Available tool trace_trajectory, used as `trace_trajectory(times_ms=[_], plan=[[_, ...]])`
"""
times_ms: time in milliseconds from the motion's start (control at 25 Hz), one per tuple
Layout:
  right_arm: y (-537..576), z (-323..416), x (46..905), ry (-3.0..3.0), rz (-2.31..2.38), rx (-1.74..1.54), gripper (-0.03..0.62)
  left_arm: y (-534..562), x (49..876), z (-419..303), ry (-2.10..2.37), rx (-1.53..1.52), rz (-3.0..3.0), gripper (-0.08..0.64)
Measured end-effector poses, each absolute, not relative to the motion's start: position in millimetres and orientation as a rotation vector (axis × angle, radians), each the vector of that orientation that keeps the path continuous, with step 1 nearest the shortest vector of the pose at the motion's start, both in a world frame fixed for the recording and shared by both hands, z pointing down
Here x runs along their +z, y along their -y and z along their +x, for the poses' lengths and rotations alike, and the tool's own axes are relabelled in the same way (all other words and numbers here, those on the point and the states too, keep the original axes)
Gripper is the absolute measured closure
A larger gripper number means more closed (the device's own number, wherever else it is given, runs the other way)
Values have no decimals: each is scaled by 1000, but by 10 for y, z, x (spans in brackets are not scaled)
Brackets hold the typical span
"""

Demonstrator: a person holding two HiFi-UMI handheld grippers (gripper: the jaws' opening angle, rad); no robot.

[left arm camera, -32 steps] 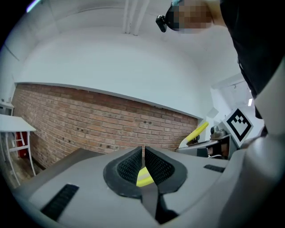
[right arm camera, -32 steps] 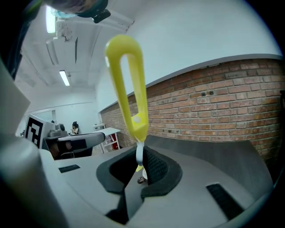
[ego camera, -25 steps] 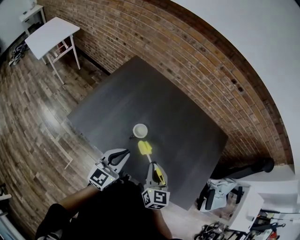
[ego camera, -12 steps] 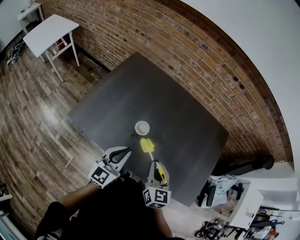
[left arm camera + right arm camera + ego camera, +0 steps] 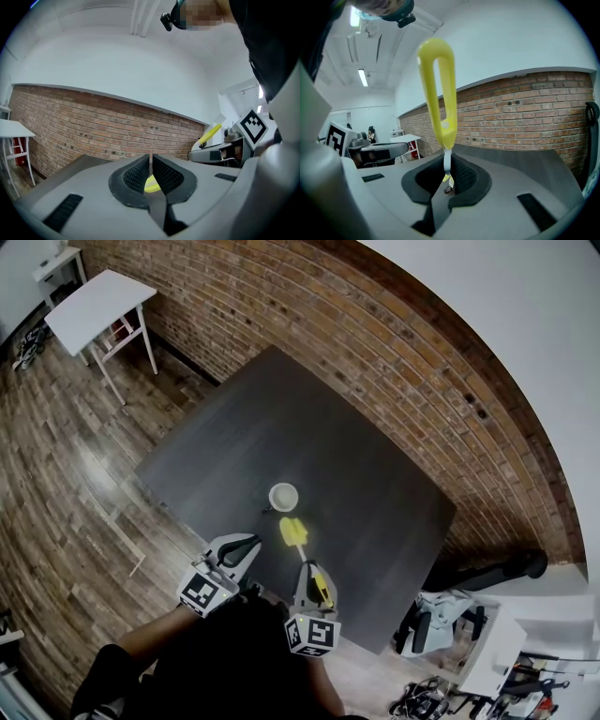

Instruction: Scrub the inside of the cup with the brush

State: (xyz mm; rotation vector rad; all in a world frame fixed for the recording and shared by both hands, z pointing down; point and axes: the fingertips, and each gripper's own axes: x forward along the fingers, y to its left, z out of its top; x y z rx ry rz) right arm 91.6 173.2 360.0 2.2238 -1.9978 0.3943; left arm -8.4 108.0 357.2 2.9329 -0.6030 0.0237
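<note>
Fingers (image 5: pixel 465 177) of right gripper (image 5: pixel 310 570) clamped on thin white shaft of brush (image 5: pixel 292 532), yellow head held out toward 12 o'clock. Fingers (image 5: pixel 136 176) of left gripper (image 5: pixel 246 544) pressed together, nothing gripped; positioned at 9 o'clock of right gripper, over near edge of table (image 5: pixel 375 474). Cup (image 5: pixel 283 496) upright on dark table, just beside brush head at its 11 o'clock. Brush head between right gripper and cup. Brick wall (image 5: pixel 394 343) along far side, 12 to 3 o'clock. White side table (image 5: pixel 98 301) well apart at 10 o'clock.
</note>
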Motion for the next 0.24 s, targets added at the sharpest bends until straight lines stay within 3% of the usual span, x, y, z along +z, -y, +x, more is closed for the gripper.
trace_trajectory(times_ms=[240], plan=[[-1744, 922, 3597, 1999, 2220, 388, 543, -1100, 3562, -63, 597, 22, 2946, 512]])
